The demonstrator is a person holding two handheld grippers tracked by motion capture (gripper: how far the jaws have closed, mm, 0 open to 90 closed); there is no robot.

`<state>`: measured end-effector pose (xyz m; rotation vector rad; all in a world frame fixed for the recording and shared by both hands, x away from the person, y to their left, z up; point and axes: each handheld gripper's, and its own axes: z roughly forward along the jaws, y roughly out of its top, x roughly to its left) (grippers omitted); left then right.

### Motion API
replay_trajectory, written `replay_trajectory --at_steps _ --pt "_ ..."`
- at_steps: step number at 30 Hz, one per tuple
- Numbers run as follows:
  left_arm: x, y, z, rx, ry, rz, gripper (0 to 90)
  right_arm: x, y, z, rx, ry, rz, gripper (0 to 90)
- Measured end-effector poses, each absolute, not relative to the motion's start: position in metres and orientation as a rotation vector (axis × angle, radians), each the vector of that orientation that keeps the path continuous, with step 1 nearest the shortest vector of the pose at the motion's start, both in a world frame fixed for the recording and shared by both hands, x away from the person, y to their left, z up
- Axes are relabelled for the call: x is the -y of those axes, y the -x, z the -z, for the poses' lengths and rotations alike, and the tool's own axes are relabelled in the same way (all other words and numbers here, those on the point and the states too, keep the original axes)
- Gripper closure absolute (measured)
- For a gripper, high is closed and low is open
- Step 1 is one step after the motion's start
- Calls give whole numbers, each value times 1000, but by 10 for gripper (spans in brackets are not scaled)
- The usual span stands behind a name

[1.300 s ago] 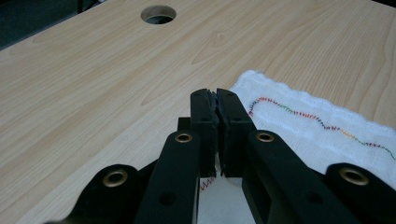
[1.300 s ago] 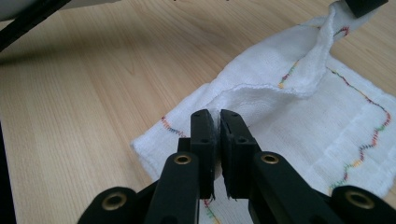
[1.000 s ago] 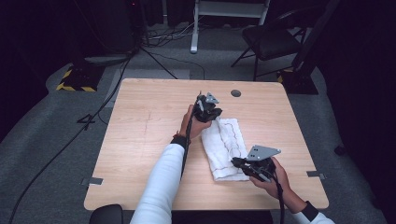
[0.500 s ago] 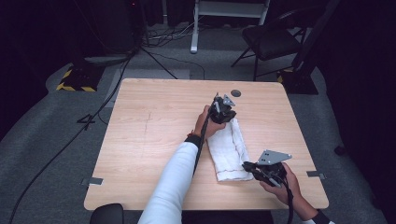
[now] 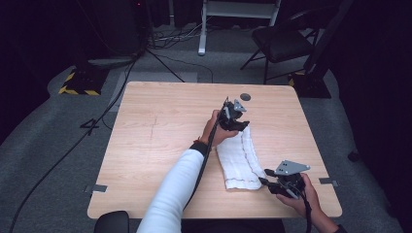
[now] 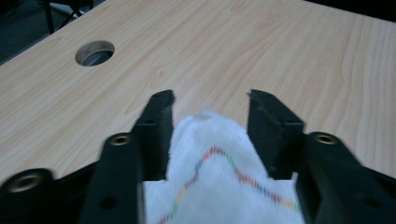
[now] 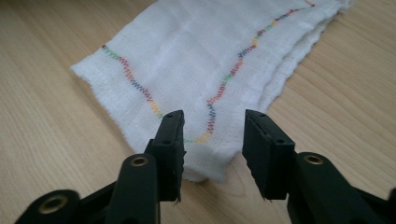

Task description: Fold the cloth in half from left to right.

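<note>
cloth: white towel (image 5: 240,158) with a coloured zigzag stitch, folded into a long strip, lying flat on the tabletop (image 5: 160,126) right of centre, running from near edge toward the far side
left claw: my left claw (image 5: 236,121) sits at the far end of the strip; jaws have just been opening and now stand apart, cloth corner (image 6: 210,154) lies loose between them, pads not pressing
right claw: my right claw (image 5: 266,183) at the near end; jaws have just been opening too, apart now, folded edge (image 7: 205,154) under and between them, not pinched
step in hand: looks like letting go after laying the fold down, judging by both ends lying slack
do it well: back each claw straight off along the strip, low and level, so no jaw tip snags a layer
watch: near end has stacked layers with edges slightly offset; dragging sideways would likely pull the fold open
hole: tabletop grommet hole (image 6: 95,52) just beyond the far end, keep cloth clear of it
next: probably a second fold, regrip both corners evenly
</note>
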<state>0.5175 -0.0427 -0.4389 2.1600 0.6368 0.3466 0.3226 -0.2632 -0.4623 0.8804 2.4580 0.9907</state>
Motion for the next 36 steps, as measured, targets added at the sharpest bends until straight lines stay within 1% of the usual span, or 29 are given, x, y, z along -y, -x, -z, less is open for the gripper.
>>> replay_trajectory --at_steps 1,2,3,5,6,7,8,10,11,12,13,15,17,18,19,23,30,36 --pt "34 -508 438 -631 -2186 -345 394 265 -325 462 -2453 -891 -988 560" --pt "34 -508 438 -631 -2186 -345 362 265 -326 462 -2456 -885 -987 548" --pt "26 -495 438 -610 -2221 -335 316 265 -328 461 -2452 -883 -981 533" --pt "19 -480 440 -570 -2247 -328 299 267 -330 459 -2445 -886 -983 521" --pt "19 -480 440 -570 -2247 -328 277 267 -330 459 -2445 -886 -983 521" --pt "15 -471 441 -552 -2264 -315 264 270 -334 455 -2435 -883 -1012 487" --pt "9 -457 443 -516 -2273 -319 263 271 -336 455 -2442 -881 -1020 475" --pt "4 -440 445 -486 -2273 -368 270 272 -342 455 -2476 -863 -1011 437" --pt "4 -440 445 -486 -2273 -368 273 272 -342 455 -2476 -863 -1011 437" --pt "-1 -427 447 -464 -2274 -340 272 271 -349 457 -2504 -805 -1000 404" --pt "-2 -421 449 -450 -2277 -324 272 271 -351 458 -2504 -800 -990 394" --pt "-3 -413 451 -439 -2288 -309 268 271 -359 462 -2515 -795 -969 391" --pt "-3 -402 459 -413 -2303 -257 268 271 -366 466 -2518 -802 -961 394" --pt "-3 -402 459 -413 -2303 -257 267 271 -366 466 -2518 -802 -961 394" --pt "-2 -397 466 -379 -2335 -245 267 272 -374 472 -2540 -829 -941 401" --pt "-1 -392 482 -355 -2400 -212 265 270 -381 480 -2577 -844 -910 392" --pt "-3 -392 490 -384 -2418 -195 270 272 -382 486 -2607 -889 -946 410" --pt "-15 -387 493 -393 -2398 -183 273 265 -378 486 -2633 -882 -952 409"
